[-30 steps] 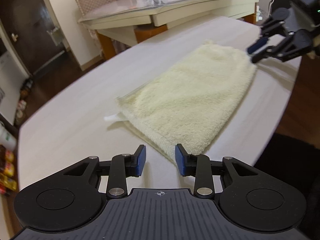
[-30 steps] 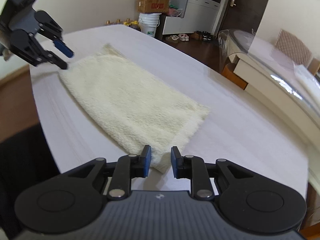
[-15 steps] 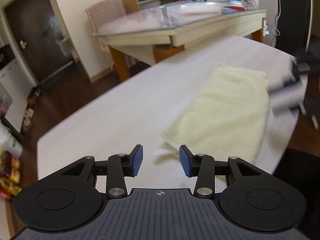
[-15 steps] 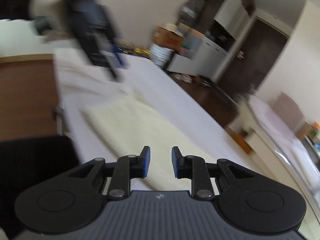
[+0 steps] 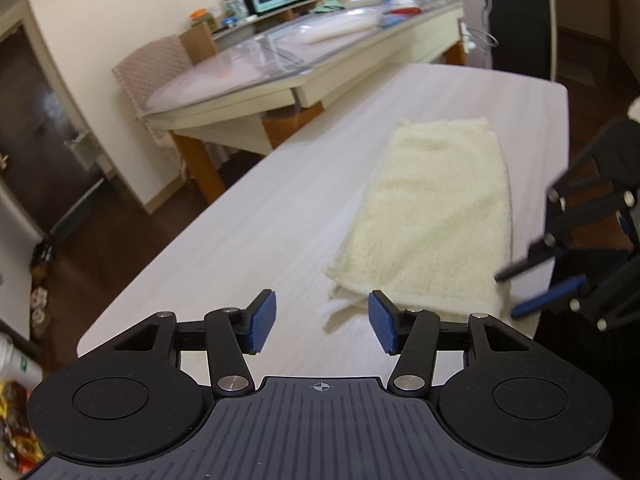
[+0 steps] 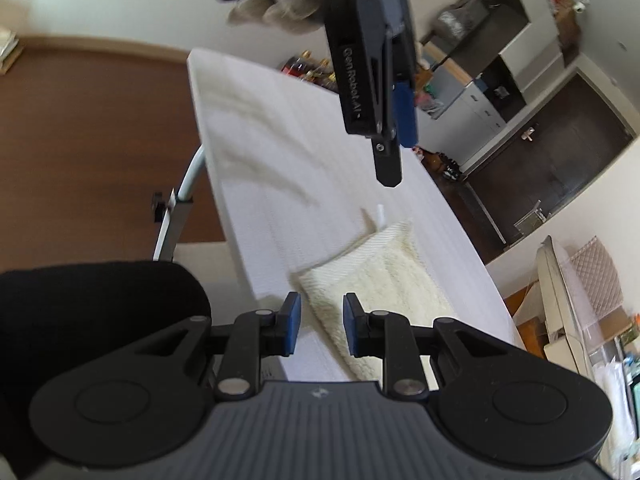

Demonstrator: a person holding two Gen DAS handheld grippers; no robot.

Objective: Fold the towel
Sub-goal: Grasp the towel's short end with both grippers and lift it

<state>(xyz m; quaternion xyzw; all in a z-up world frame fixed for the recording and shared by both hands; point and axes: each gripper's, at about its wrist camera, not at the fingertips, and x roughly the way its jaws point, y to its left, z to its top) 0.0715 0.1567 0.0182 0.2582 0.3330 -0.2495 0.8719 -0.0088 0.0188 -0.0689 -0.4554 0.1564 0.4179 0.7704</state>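
A cream towel (image 5: 432,216) lies folded in a long strip on the white table (image 5: 248,240). My left gripper (image 5: 322,326) hovers just short of the towel's near corner. Its jaws are opening and nothing is between them. At the right edge of this view my right gripper (image 5: 536,286) hangs beside the towel's near right corner. In the right wrist view the right gripper (image 6: 318,330) stands over that towel (image 6: 384,280) corner, open by a narrow gap and holding nothing. The left gripper (image 6: 398,160) hangs above the table in a gloved hand (image 6: 280,4).
A glass-topped table (image 5: 280,76) with a padded chair (image 5: 156,68) stands beyond the far side. A black seat (image 6: 100,312) sits against the near table edge, above brown floor (image 6: 88,128). Bottles and boxes line the floor past the table's end.
The right gripper has swung along the towel from its far end to the near end, rolling as it went. The left gripper has drawn back and up, and its jaws have widened.
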